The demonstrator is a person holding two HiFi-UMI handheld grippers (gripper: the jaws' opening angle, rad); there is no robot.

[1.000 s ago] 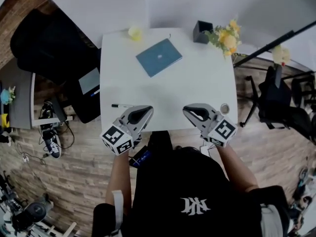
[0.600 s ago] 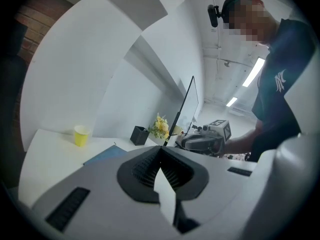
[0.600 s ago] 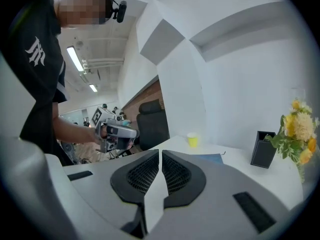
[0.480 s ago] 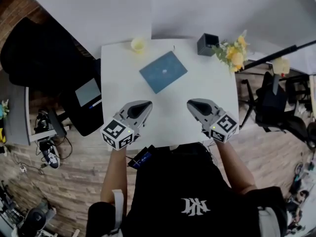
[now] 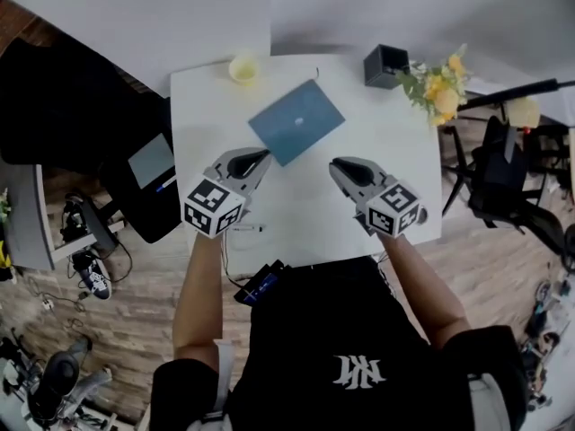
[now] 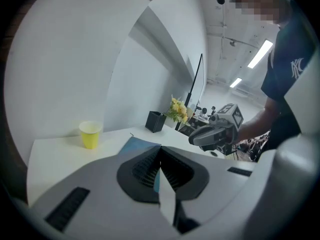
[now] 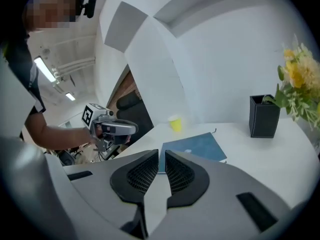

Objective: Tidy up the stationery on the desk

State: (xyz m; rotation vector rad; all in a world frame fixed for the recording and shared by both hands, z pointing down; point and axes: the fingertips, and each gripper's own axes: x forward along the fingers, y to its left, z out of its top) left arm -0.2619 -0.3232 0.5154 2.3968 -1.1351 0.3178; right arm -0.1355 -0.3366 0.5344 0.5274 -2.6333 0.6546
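Lying along the tabletop's near edge, the pen (image 5: 244, 228) sits just behind the left gripper (image 5: 259, 158) (nearer than the right gripper (image 5: 336, 165)); both grippers are closed and empty; the notebook (image 5: 296, 121) lies ahead, mid-tabletop.

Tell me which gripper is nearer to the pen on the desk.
Left. The left gripper is close by the pen; the right gripper is well off to the pen's right.

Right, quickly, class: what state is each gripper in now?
Left gripper: closed, holding nothing.
Right gripper: closed but for a sliver, holding nothing.
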